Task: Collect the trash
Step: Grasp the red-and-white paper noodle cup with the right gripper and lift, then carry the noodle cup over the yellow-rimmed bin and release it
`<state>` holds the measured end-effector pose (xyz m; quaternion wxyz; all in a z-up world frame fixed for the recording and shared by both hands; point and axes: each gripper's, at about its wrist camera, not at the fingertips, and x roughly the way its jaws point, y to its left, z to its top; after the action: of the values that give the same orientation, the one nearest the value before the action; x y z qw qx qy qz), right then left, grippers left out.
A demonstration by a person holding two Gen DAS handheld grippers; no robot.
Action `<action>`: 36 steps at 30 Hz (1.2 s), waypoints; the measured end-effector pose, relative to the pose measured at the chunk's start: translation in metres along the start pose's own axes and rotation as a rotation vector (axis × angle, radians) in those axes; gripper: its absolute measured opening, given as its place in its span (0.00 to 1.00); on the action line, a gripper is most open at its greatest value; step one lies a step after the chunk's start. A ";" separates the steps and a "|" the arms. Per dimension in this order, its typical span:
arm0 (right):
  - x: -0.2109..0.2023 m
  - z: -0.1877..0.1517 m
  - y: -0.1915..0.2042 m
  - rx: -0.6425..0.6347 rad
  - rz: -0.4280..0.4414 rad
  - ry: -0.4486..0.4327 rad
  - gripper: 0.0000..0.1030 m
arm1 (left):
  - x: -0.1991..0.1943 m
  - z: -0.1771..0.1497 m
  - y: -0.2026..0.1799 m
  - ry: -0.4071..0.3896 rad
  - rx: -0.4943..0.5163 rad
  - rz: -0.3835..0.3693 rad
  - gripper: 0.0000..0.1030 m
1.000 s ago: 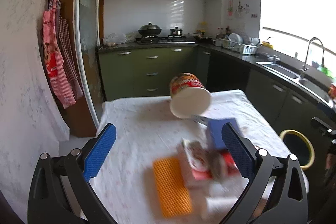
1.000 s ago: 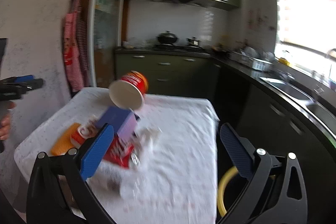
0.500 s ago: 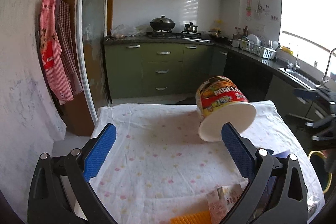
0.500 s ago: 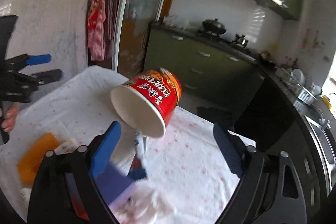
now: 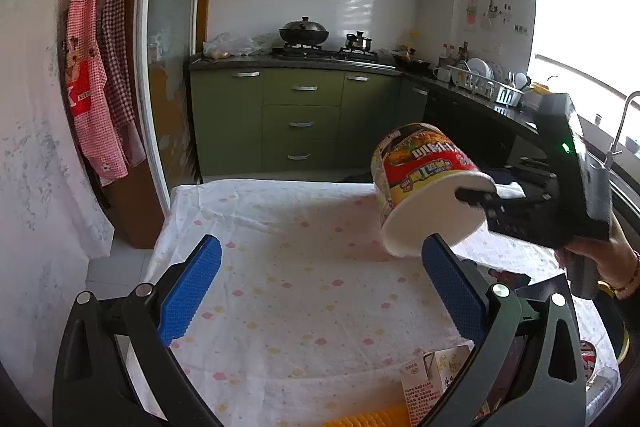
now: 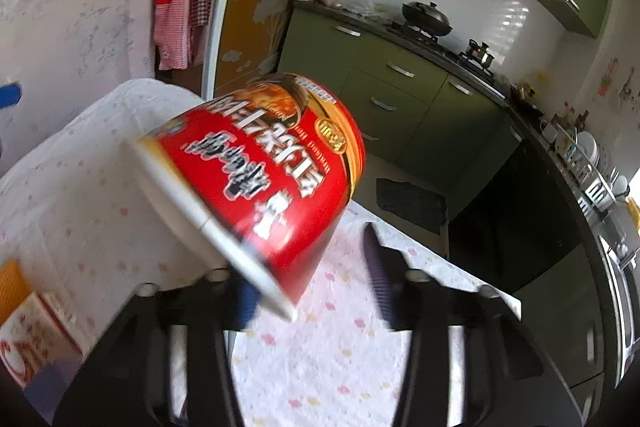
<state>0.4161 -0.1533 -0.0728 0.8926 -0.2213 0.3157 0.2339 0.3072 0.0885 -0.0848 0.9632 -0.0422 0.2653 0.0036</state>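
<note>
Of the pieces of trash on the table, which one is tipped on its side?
The red and yellow paper noodle cup, tilted with its white open mouth facing the camera. The small white carton and the orange ridged piece lie flat on the cloth.

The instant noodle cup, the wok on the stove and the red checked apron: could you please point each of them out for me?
instant noodle cup [image 6: 276, 171]: right wrist view, on its red printed side wall.
wok [image 5: 304, 33]: left wrist view, on its dark lidded body.
red checked apron [image 5: 90, 99]: left wrist view, on its front panel.

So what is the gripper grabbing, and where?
The right gripper, jaws closing, straddles the noodle cup at its rim; a firm pinch cannot be told. The left gripper holds nothing.
</note>
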 end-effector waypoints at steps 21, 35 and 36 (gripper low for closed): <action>-0.102 0.005 -0.137 0.610 0.170 0.015 0.04 | -0.019 0.000 -0.007 -0.061 0.029 -0.026 0.96; -0.248 -0.303 -0.257 1.080 -0.100 0.496 0.06 | -0.088 0.022 -0.032 -0.159 0.125 -0.052 0.96; -0.240 -0.320 -0.258 1.088 -0.098 0.537 0.06 | -0.095 0.025 -0.034 -0.159 0.130 -0.057 0.96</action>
<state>0.2464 -0.5980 -0.0741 0.7764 0.2011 0.5935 -0.0664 0.2398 0.0579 -0.0118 0.9816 0.0132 0.1866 -0.0375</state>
